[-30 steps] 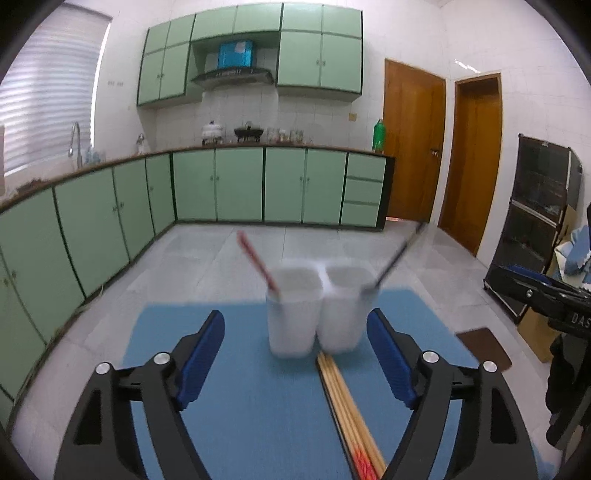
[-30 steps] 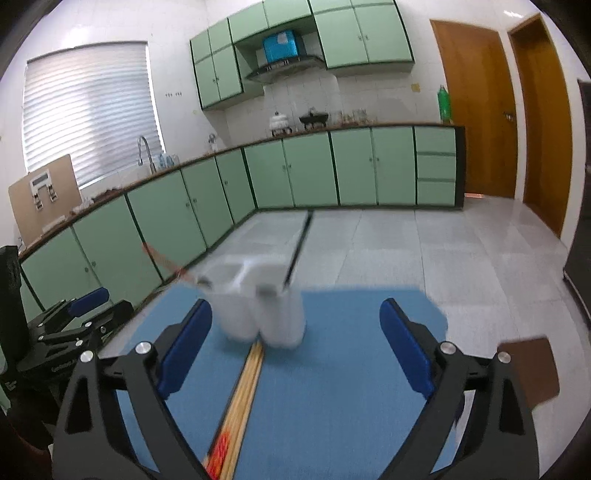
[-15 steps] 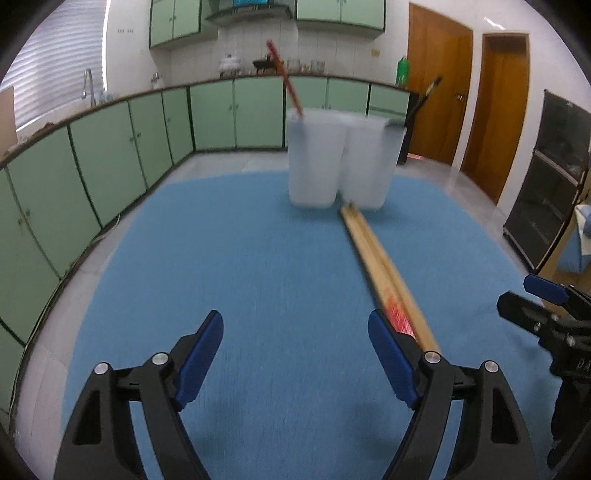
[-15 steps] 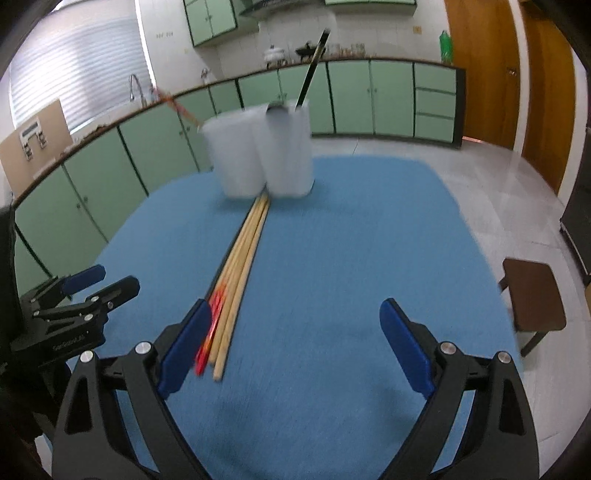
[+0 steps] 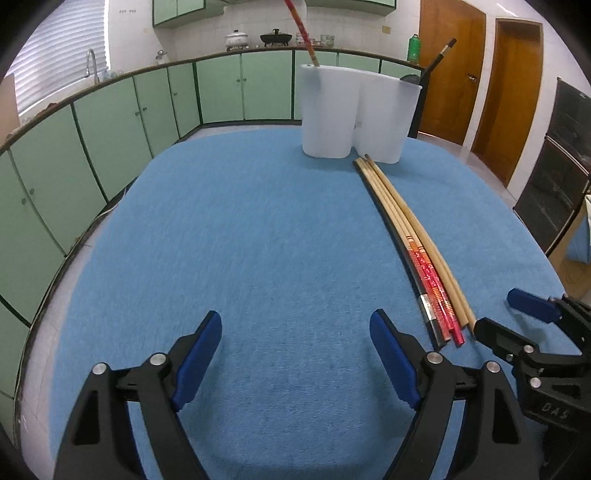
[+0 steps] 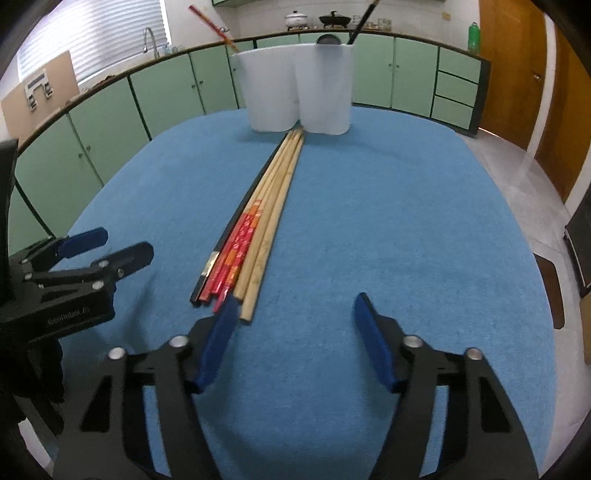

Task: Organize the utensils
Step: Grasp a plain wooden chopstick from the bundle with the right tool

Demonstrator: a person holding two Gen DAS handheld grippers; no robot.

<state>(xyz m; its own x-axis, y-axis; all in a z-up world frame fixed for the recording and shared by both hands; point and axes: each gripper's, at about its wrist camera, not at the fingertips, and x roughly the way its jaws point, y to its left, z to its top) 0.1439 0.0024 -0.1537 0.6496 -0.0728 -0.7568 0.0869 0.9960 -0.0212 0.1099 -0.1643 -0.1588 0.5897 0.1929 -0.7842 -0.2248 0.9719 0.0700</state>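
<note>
Chopsticks (image 6: 258, 218) bundled on table cloth (image 6: 388, 229), far tips just before two-compartment holder (image 6: 299, 88); one utensil standing in each compartment.

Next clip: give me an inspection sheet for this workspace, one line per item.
Surface: blue cloth covers the table.
Job's things: chopsticks lie bundled, tips at the white holder; one red chopstick and one black chopstick stand in it.
Clutter: nothing seen.
Grippers: left gripper open over bare cloth; right gripper open, jaws just closing, nothing between them, left jaw beside the chopstick ends.
Cables: nothing seen.
Surroundings: green cabinets, wooden doors.
</note>
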